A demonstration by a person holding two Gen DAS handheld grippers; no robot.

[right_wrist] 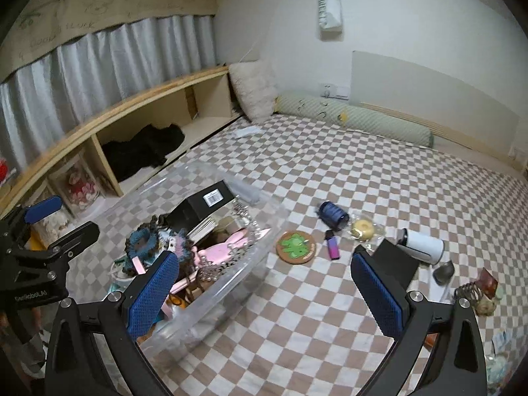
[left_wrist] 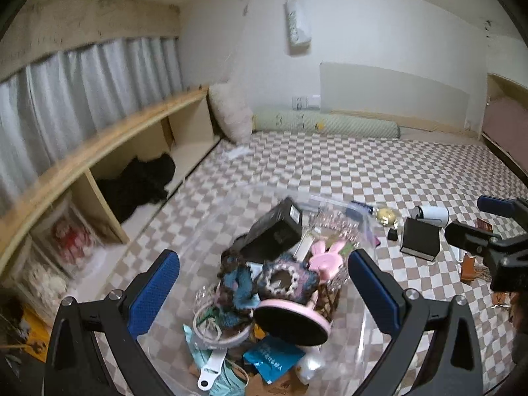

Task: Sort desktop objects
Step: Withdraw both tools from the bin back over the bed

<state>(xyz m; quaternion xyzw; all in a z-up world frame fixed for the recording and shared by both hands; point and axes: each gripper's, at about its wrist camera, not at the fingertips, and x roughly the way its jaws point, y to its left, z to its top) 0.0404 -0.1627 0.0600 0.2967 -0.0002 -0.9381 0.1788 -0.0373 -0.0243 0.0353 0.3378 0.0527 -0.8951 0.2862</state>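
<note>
A clear plastic bin [right_wrist: 231,283] on the checked bed holds a black box [left_wrist: 274,231], a pink rabbit item [left_wrist: 325,257], a pink-rimmed round mirror [left_wrist: 292,326], dark scrunchies and small packets. My left gripper [left_wrist: 264,293] is open and empty, right above the bin. My right gripper [right_wrist: 265,290] is open and empty, over the bed beside the bin's right wall. Loose on the bed lie a round coaster [right_wrist: 296,244], a purple lighter [right_wrist: 332,245], a blue spool [right_wrist: 332,215], a yellow wrapped item [right_wrist: 362,228], a black box [right_wrist: 397,260] and a white cylinder [right_wrist: 422,246].
A wooden shelf [right_wrist: 138,105] with black cloth runs along the left. A pillow [right_wrist: 254,89] and a green bolster [right_wrist: 356,118] lie at the wall. Small oddments [right_wrist: 475,293] sit at the right edge of the bed.
</note>
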